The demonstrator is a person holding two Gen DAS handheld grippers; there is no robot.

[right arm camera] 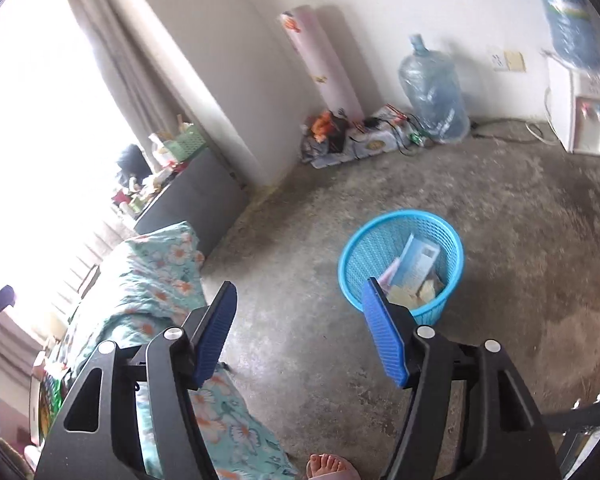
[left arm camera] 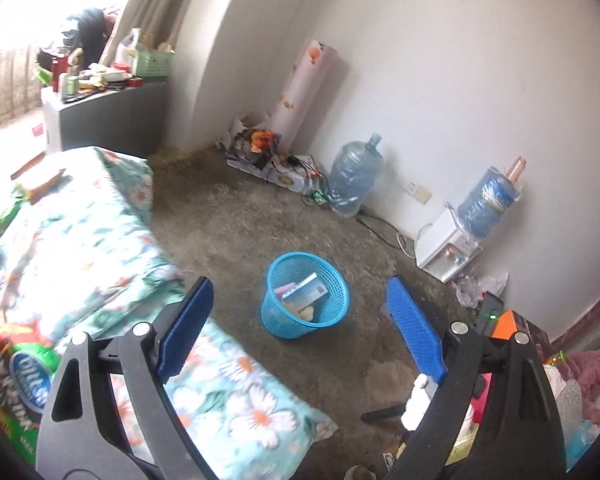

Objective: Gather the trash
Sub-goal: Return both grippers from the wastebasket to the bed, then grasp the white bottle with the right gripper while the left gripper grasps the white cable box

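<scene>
From the left wrist camera, the left tongs [left arm camera: 300,328] are spread wide and hold nothing. Past them, a blue basket [left arm camera: 305,295] stands upright on the gray floor [left arm camera: 236,216]. It is well apart from the tongs. Inside the basket lie a blue and white box [left arm camera: 305,289] and some pale scraps. On the left is a bed [left arm camera: 80,236] with a flower blanket. A green snack bag [left arm camera: 18,376] lies on the bed, near the bottom left corner. By the white wall stands a big empty water jug [left arm camera: 355,178]. Further right is a white water machine [left arm camera: 446,250] with another jug upside down on top. A tall pink roll [left arm camera: 302,92] leans in the corner, with a messy pile of things at its foot. Far back, a gray counter [left arm camera: 112,118] carries a green crate [left arm camera: 153,65] and small bottles.

From the right wrist camera, the right tongs [right arm camera: 300,328] are also spread wide and hold nothing. The blue basket [right arm camera: 401,258] sits on the floor [right arm camera: 520,240] just behind the right finger, which covers a bit of its rim. The box [right arm camera: 416,258] leans inside it with pale scraps beside it. The bed [right arm camera: 156,280] runs along the left side, under the left finger. A bare foot [right arm camera: 329,466] shows at the bottom edge. The water jug [right arm camera: 434,92], the pink roll [right arm camera: 324,64] and the water machine [right arm camera: 580,112] stand along the back wall. Bright light from the window washes out the left side.
</scene>
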